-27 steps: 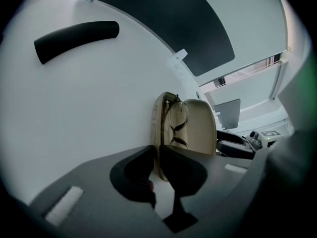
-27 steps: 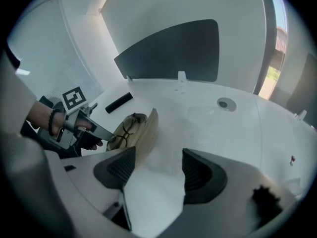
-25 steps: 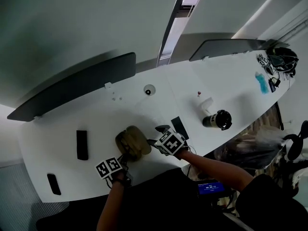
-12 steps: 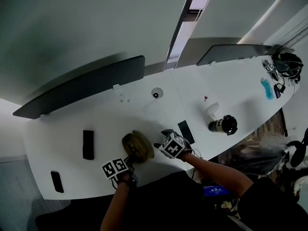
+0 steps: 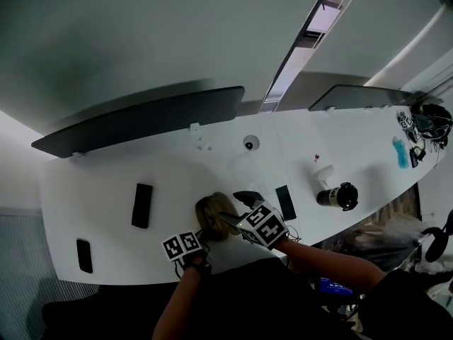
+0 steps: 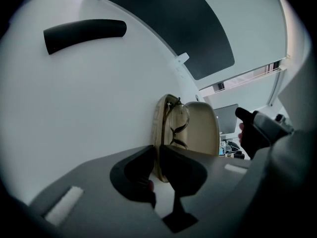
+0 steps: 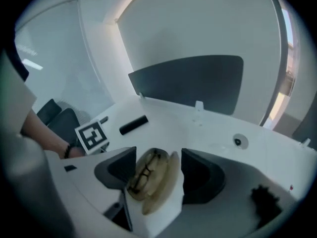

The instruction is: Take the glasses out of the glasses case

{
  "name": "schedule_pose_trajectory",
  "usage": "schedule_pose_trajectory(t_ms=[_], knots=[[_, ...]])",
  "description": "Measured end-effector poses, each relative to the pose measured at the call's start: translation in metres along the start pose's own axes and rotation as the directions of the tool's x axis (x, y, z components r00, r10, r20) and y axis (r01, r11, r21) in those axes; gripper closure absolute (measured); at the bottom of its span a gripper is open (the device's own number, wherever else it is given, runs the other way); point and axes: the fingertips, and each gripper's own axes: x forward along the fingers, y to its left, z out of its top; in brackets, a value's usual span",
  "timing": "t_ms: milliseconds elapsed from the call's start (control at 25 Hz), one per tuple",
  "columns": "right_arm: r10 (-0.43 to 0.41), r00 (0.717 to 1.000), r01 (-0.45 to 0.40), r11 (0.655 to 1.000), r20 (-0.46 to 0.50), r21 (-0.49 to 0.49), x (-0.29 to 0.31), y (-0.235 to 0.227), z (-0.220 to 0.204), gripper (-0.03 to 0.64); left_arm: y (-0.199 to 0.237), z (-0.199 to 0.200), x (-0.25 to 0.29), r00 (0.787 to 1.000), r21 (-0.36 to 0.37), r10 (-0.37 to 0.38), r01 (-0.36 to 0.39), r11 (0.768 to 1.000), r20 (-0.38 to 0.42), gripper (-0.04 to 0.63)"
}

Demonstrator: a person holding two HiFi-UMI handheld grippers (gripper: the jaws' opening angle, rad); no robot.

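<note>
Right gripper (image 5: 237, 207) has lifted off the opened glasses case (image 5: 214, 214).
Left gripper (image 6: 159, 158) jaws clamp its rim; right jaws gape empty; glasses (image 6: 177, 123) lie exposed.

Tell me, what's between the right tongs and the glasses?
Nothing but air. The right gripper view shows the right tongs open, facing the glasses in the open case unblocked.

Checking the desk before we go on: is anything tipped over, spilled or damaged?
The dark cylinder appears to lie on its side near the table's right end; no spill shows. The glasses case sits open with the glasses inside, looking intact.
</note>
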Motion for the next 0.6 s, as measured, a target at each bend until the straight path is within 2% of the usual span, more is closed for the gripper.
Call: schedule_pose_trajectory(t_ms=[80, 120, 200, 240, 400, 600], knots=[[0.03, 0.999, -0.03, 1.0, 0.018, -0.007, 0.009, 0.025, 0.01, 0.342, 0.0, -0.003, 0.0, 1.0, -0.004, -0.008, 0.008, 1.0, 0.0, 0.548], [0.037, 0.999, -0.037, 0.999, 0.011, -0.007, 0.016, 0.034, 0.009, 0.382, 0.001, -0.003, 0.0, 1.0, -0.006, -0.011, 0.011, 1.0, 0.0, 0.548], [0.04, 0.998, -0.04, 0.999, -0.05, -0.011, 0.032, 0.044, -0.005, 0.501, 0.001, -0.003, 0.0, 1.0, -0.011, -0.019, 0.019, 1.0, 0.002, 0.548], [0.036, 0.994, -0.039, 0.999, -0.099, -0.025, 0.041, 0.045, -0.016, 0.518, 0.0, -0.002, 0.0, 1.0, -0.012, -0.022, 0.022, 1.0, 0.003, 0.548], [-0.032, 0.957, -0.002, 0.993, -0.288, -0.118, 0.072, 0.034, -0.064, 0.522, -0.001, -0.003, 0.0, 1.0, -0.007, -0.025, 0.025, 1.0, -0.002, 0.548], [-0.097, 0.923, 0.046, 0.988, -0.373, -0.145, 0.089, 0.02, -0.08, 0.537, 0.001, -0.003, 0.001, 1.0, 0.005, -0.025, 0.025, 1.0, -0.002, 0.546]])
